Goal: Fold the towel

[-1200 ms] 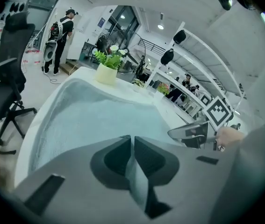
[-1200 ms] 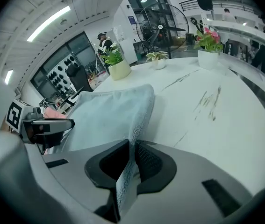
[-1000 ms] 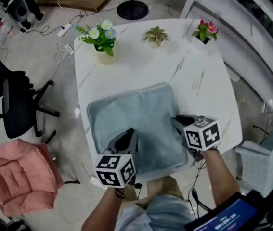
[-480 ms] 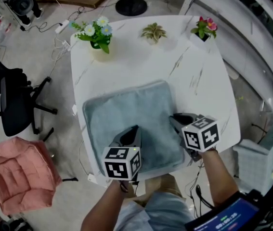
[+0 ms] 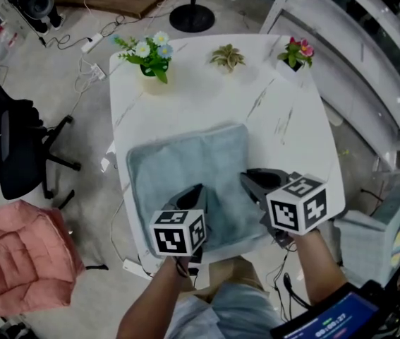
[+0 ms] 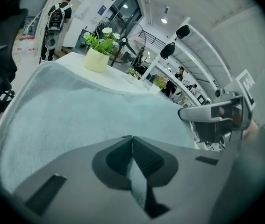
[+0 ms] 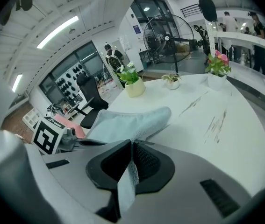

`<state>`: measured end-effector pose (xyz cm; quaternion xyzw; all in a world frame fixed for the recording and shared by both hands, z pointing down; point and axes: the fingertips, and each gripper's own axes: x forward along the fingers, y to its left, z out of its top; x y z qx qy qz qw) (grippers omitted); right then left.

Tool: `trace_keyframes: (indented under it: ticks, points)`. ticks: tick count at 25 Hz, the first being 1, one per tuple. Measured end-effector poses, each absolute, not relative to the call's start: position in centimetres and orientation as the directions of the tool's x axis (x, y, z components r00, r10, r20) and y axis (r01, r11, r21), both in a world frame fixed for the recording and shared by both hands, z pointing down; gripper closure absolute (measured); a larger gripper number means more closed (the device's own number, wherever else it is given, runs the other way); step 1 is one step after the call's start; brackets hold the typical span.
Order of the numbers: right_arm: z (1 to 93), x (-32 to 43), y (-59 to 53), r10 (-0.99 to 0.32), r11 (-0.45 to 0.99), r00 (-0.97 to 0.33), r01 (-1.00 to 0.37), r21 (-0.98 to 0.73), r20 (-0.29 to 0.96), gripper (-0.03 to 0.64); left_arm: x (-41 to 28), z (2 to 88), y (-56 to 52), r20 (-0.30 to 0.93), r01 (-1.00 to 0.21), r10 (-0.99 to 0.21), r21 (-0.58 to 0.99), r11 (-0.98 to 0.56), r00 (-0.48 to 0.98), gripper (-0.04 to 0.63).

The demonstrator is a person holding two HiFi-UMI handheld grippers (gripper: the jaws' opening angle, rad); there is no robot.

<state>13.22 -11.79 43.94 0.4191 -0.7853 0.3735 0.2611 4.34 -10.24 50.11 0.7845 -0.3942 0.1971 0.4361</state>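
Our left gripper [image 5: 197,188] clamps one near corner of the towel [image 5: 185,164]. Our right gripper [image 5: 245,178], jaws just closing, pinches the other, ready to fold.

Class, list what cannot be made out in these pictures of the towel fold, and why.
1. Head view: near edge of the towel, hidden under the left gripper and right gripper.
2. Head view: the pink cushion, cut by the left edge.
3. Left gripper view: background people, too small.
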Motion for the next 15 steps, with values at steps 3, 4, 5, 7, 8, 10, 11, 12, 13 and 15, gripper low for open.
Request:
trace_keyframes:
  ticks: [3, 4, 5, 7, 8, 10, 11, 12, 13, 15]
  points:
    - [42.9, 11.6, -11.6, -0.462, 0.390, -0.509, -0.852, -0.349, 0.726, 0.580, 3.7, 49.1, -10.3, 0.617, -0.773, -0.474, 0.563, -0.291, 0.628, 0.586]
    - [42.7, 11.0, -11.6, -0.462, 0.396, -0.507, -0.852, -0.343, 0.727, 0.580, 3.4, 48.6, -10.3, 0.604, -0.768, -0.486, 0.572, -0.288, 0.632, 0.586]
    - [42.4, 10.5, -11.6, -0.463, 0.402, -0.505, -0.852, -0.336, 0.728, 0.580, 2.9, 48.2, -10.3, 0.592, -0.764, -0.497, 0.578, -0.287, 0.634, 0.586]
    - [42.0, 9.4, -11.5, -0.464, 0.417, -0.502, -0.851, -0.320, 0.730, 0.580, 2.1, 47.5, -10.1, 0.572, -0.757, -0.515, 0.587, -0.285, 0.638, 0.586]
    - [41.8, 8.8, -11.5, -0.465, 0.426, -0.501, -0.849, -0.312, 0.730, 0.580, 1.8, 47.3, -9.9, 0.566, -0.755, -0.520, 0.591, -0.286, 0.640, 0.587]
    - [41.3, 7.6, -11.4, -0.464, 0.444, -0.498, -0.846, -0.294, 0.732, 0.580, 1.2, 46.9, -9.6, 0.557, -0.751, -0.525, 0.593, -0.290, 0.643, 0.586]
    - [41.1, 7.0, -11.4, -0.464, 0.453, -0.496, -0.845, -0.284, 0.734, 0.580, 0.9, 46.7, -9.5, 0.553, -0.750, -0.529, 0.594, -0.292, 0.644, 0.587]
    - [40.9, 6.3, -11.4, -0.464, 0.462, -0.494, -0.843, -0.275, 0.735, 0.580, 0.5, 46.5, -9.4, 0.549, -0.749, -0.533, 0.595, -0.291, 0.643, 0.586]
    - [40.8, 5.7, -11.4, -0.463, 0.471, -0.493, -0.841, -0.266, 0.737, 0.580, -0.1, 46.2, -9.3, 0.545, -0.749, -0.540, 0.596, -0.289, 0.642, 0.587]
    - [40.4, 4.2, -11.4, -0.462, 0.491, -0.489, -0.836, -0.246, 0.740, 0.580, -1.5, 45.6, -8.9, 0.536, -0.751, -0.556, 0.598, -0.281, 0.635, 0.587]
